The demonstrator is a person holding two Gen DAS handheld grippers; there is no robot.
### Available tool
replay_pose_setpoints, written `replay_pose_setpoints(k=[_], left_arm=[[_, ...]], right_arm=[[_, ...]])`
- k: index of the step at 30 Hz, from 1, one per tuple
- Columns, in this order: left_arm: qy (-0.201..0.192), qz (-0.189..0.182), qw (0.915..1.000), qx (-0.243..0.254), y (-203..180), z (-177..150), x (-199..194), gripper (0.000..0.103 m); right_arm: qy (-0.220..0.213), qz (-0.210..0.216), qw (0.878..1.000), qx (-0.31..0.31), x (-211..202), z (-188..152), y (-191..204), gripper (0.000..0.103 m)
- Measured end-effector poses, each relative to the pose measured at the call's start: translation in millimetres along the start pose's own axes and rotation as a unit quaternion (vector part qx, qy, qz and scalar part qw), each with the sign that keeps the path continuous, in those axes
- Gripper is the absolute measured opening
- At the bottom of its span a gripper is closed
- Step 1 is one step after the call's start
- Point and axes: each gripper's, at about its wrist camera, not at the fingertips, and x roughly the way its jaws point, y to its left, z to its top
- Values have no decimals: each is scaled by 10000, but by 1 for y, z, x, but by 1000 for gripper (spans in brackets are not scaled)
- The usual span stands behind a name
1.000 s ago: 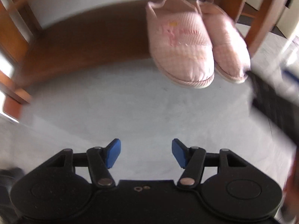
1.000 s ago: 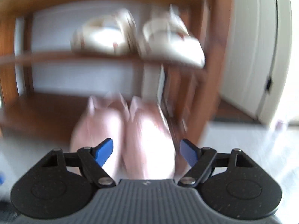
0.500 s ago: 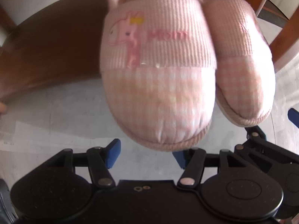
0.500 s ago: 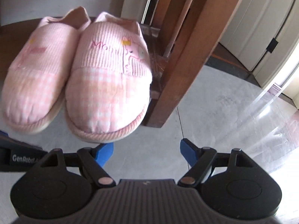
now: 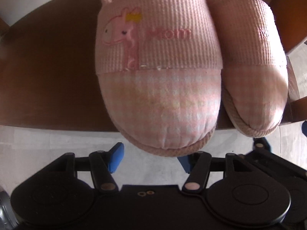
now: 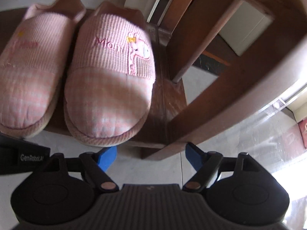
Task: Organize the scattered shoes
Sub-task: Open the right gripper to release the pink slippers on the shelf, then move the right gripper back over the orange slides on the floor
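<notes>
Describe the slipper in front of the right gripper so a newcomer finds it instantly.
Find the bottom shelf of the wooden rack. Two pink slippers sit there side by side, toes over the front edge. It's the right slipper, next to the rack's post; its giraffe comes after "Mom", not before.

2 pink "Mom" slippers (image 5: 161,88) side-by-side, toes overhanging shelf edge.
</notes>
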Motion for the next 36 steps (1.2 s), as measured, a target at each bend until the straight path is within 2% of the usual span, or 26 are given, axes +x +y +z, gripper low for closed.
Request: replay_pose_setpoints(k=[4,7,9,12,14,16,19,22,24,27,28,30,32,34,36], left_arm=[[-413,-209,9982,377,15,-51,-22,61],[-1087,-518,9902,700,55,-130,-62,61],[-1410,-691,9853,674,95,-189,-95,61],[-1535,-451,9846,701,151,-267,-143,61],[-1540,-2,9847,821,188,-314,-172,61],[-1498,289,9858,702,225,-333,-186,61],[-1261,696,9896,-8,298,-366,-215,61],[-993,1264,9829,-896,356,-401,-246,61],[-702,1713,9731,-1374,400,-432,-263,61],[-468,1810,9675,-1704,441,-466,-279,61],[-414,1751,9685,-1721,446,-470,-276,61],[-277,1582,9698,-1836,467,-485,-262,61],[-180,1400,9742,-1760,480,-499,-248,61],[-192,1283,9803,-1488,488,-513,-230,61],[-296,1232,9844,-1217,500,-528,-213,61]], right_arm=[[-50,127,9999,82,-22,-25,3,84],[-377,208,9990,96,-71,-76,6,84],[-708,692,9950,106,-118,-121,13,85],[-1020,1237,9870,68,-175,-174,37,96],[-1175,1664,9790,-73,-210,-200,62,96],[-1264,2325,9631,-488,-245,-213,103,96],[-1169,3245,9344,-893,-286,-214,156,96],[-903,4119,8956,-1417,-333,-202,217,96],[-839,4502,8698,-1836,-359,-199,253,96],[-610,4893,8325,-2524,-399,-215,311,96],[-445,4963,8255,-2649,-413,-227,329,96],[-128,5031,8216,-2676,-444,-253,356,96],[-8,4977,8254,-2665,-458,-269,377,96],[86,4815,8306,-2798,-461,-287,408,96],[146,4430,8440,-3020,-465,-307,444,96]])
